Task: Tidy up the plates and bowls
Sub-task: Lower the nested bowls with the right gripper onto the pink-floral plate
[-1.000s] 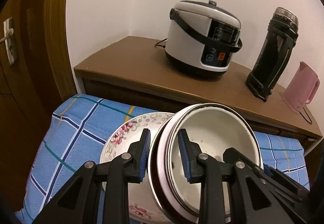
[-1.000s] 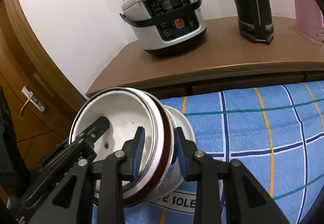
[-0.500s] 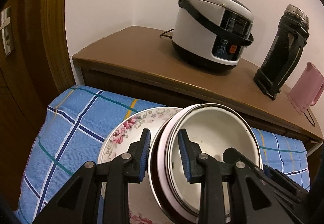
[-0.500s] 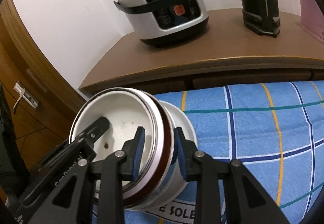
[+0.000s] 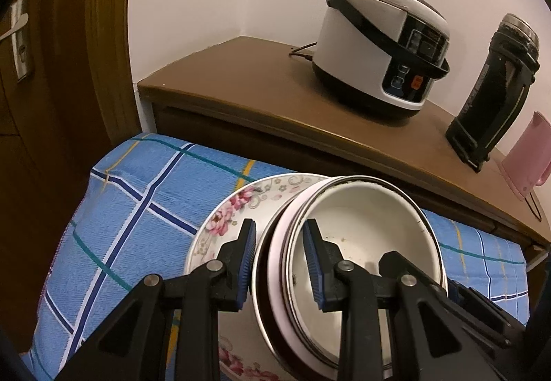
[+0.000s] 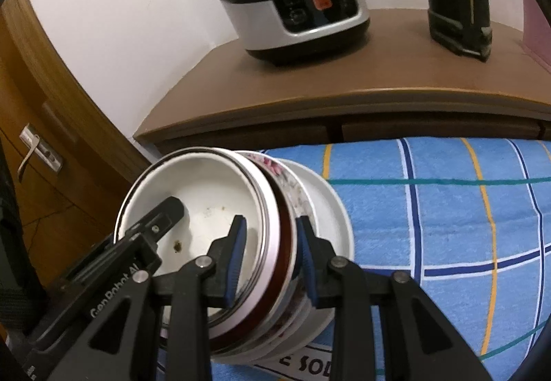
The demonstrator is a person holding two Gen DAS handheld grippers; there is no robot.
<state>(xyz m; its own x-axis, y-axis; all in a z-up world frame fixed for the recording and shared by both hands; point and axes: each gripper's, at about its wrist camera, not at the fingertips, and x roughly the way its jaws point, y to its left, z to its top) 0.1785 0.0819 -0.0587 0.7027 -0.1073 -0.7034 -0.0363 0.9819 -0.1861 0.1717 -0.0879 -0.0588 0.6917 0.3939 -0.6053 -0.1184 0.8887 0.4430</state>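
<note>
Both grippers (image 5: 280,264) (image 6: 270,257) on bowl stack (image 5: 361,243) above blue checked cloth (image 5: 137,209).

One white bowl (image 5: 372,236) nested in a stack, one floral plate (image 5: 237,209), one plain white plate (image 6: 330,209), one rice cooker (image 5: 382,50), one black flask (image 5: 496,102), one pink kettle (image 5: 527,154), two grippers.

The nested bowls (image 5: 372,236) sit on the flowered plate (image 5: 234,209), on the checked cloth (image 5: 131,209). Behind stands a wooden cabinet (image 5: 258,95); on it the rice cooker (image 5: 378,50), with the flask (image 5: 496,105) to its right.
</note>
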